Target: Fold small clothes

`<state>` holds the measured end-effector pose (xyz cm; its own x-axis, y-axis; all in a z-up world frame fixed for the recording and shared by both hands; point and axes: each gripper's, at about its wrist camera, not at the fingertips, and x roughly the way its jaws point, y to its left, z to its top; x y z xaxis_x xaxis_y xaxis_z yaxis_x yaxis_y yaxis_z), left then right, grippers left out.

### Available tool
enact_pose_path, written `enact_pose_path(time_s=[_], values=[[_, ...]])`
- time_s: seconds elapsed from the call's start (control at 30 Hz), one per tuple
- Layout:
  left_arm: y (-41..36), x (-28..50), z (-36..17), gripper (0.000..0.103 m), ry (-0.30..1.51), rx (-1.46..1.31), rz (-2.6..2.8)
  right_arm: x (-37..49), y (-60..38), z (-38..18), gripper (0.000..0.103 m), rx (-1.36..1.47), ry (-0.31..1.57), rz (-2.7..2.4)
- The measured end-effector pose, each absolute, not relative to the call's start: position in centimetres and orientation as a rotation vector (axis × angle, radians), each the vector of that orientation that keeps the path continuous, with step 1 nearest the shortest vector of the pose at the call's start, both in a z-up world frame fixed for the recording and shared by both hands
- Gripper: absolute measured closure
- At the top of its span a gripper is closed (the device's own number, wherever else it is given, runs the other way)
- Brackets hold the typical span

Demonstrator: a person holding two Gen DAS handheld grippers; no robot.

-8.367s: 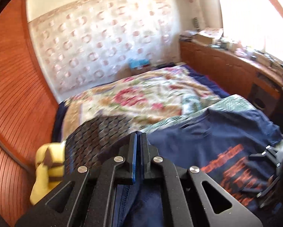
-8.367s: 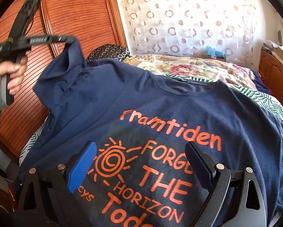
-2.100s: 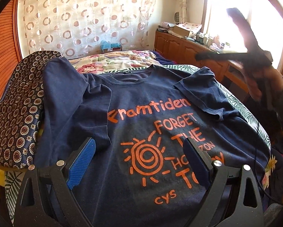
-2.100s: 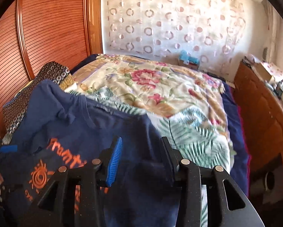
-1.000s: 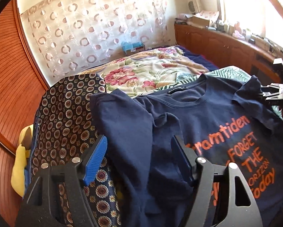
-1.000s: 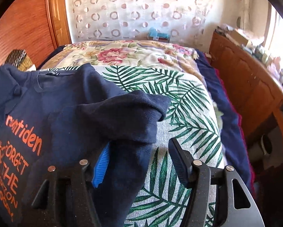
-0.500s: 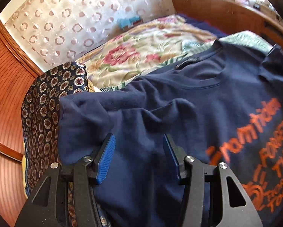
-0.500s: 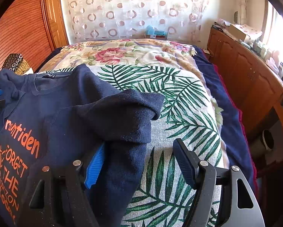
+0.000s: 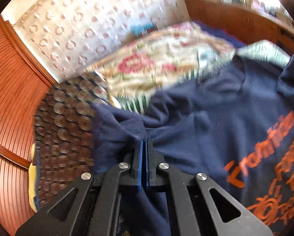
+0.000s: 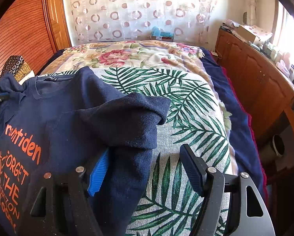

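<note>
On the bed, across a palm-leaf blanket [image 10: 196, 106], we are seeing the navy T-shirt [image 10: 68, 118] lying face up with its orange print showing, its collar toward the far floral bedspread [image 10: 131, 55]. The left gripper [image 9: 143, 143] is pinching a bunched fold of the shirt near its sleeve, the blue pads together on the cloth after just closing; that view is blurred, so we are judging the exact spot as the sleeve area only. Beside it, a dark patterned cushion [image 9: 68, 122] is lying against the wooden panelling [image 9: 11, 98]. The right gripper [image 10: 143, 169] is standing with its jaws apart at the shirt's other side: the folded-over sleeve is draping past the blue left pad [image 10: 97, 175], while the black right finger is sitting over bare blanket, not pressing the cloth.
</note>
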<state>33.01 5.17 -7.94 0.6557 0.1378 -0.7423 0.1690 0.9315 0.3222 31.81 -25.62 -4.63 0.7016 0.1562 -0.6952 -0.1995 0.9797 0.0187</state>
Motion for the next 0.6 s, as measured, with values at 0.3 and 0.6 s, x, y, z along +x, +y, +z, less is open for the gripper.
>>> enact_pose_path(time_s=[0.3, 0.6], values=[[9.2, 29.2, 0.4, 0.1, 0.678, 0.273, 0.004, 31.9, -25.9, -4.7, 0.029, -0.056, 0.77, 0.199], [11.8, 29.9, -1.9, 0.1, 0.715, 0.235, 0.023, 31.0, -28.8, -2.8, 0.029, 0.03, 0.76, 0.217]])
